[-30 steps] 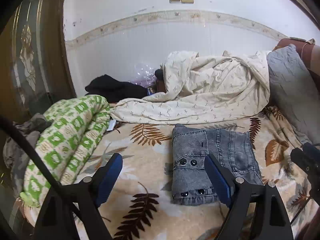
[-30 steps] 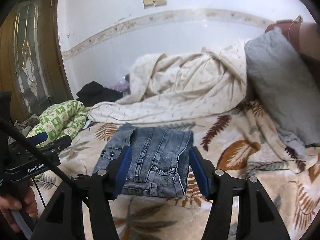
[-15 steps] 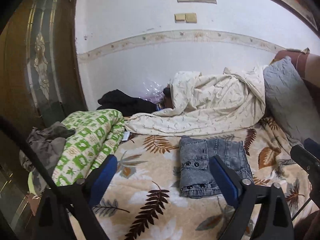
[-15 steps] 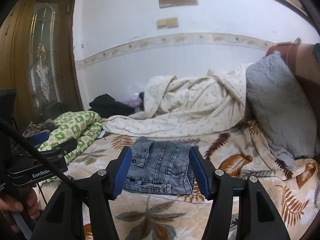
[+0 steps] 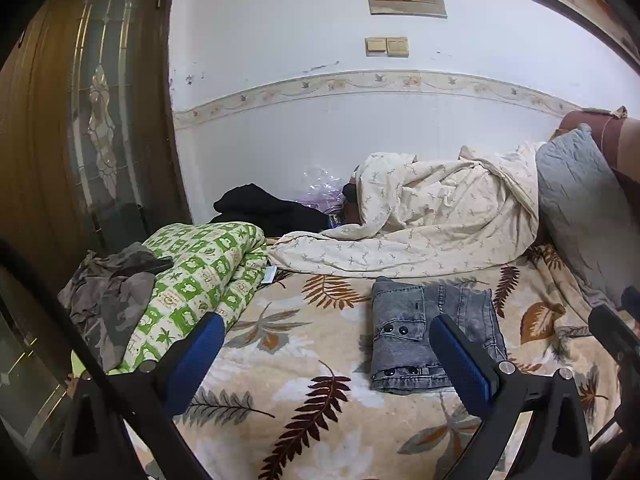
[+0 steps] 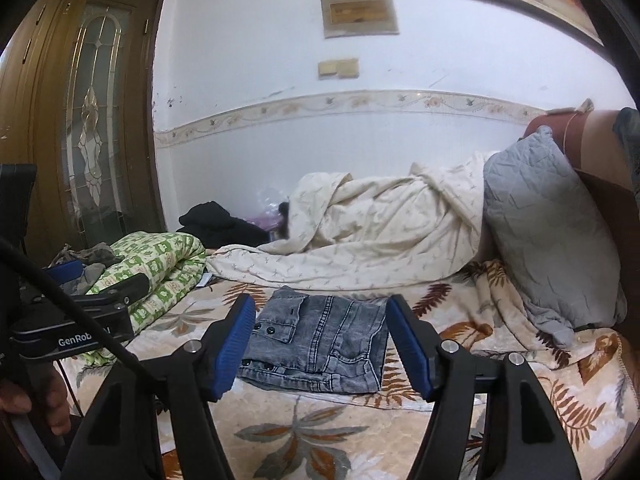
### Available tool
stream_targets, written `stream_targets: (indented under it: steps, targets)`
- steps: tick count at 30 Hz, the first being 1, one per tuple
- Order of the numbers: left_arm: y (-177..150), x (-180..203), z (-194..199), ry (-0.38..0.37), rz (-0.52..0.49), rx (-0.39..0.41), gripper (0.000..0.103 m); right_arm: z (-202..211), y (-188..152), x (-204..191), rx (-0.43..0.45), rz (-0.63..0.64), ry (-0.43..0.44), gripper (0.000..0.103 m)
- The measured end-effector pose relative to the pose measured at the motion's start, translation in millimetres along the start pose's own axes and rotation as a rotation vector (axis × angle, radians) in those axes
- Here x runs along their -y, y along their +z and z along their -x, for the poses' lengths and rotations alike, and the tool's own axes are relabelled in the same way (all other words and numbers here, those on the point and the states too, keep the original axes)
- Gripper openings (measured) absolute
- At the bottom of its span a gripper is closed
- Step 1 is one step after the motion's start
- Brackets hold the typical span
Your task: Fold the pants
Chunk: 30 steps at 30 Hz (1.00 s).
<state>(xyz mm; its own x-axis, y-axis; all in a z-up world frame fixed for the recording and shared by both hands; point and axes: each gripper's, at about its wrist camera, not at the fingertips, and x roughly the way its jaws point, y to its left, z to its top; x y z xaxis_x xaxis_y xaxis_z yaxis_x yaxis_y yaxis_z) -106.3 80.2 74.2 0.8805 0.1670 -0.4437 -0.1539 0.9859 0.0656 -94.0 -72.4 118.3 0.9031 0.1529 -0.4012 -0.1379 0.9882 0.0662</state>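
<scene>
The grey denim pants (image 5: pixel 416 336) lie folded into a compact rectangle on the leaf-print bedspread (image 5: pixel 304 360); they also show in the right wrist view (image 6: pixel 320 340). My left gripper (image 5: pixel 326 344) is open and empty, held back from the pants and to their left. My right gripper (image 6: pixel 322 330) is open and empty, held back from the bed with the pants seen between its blue pads (image 6: pixel 234 352). Neither gripper touches the pants. The left gripper body (image 6: pixel 80 320) shows at the left of the right wrist view.
A cream duvet (image 5: pixel 432 216) is heaped behind the pants. A green patterned quilt (image 5: pixel 192 280) with grey clothes (image 5: pixel 108 296) lies at the left. A grey pillow (image 6: pixel 548 232) leans at the right. Black clothing (image 5: pixel 264 208) sits by the wall. A wooden door (image 5: pixel 80 120) stands left.
Both grippers have pulled back and up from the folded pants, so more wall and bed is in view. The pants have not moved.
</scene>
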Motion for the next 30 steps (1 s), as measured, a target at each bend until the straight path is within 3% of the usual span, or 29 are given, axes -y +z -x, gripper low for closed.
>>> stream_targets:
  steps: [30]
  targets:
    - [-3,-6,1,0.013,0.028,-0.023,0.103,-14,-10,-3,-0.053,0.01,-0.016,0.073]
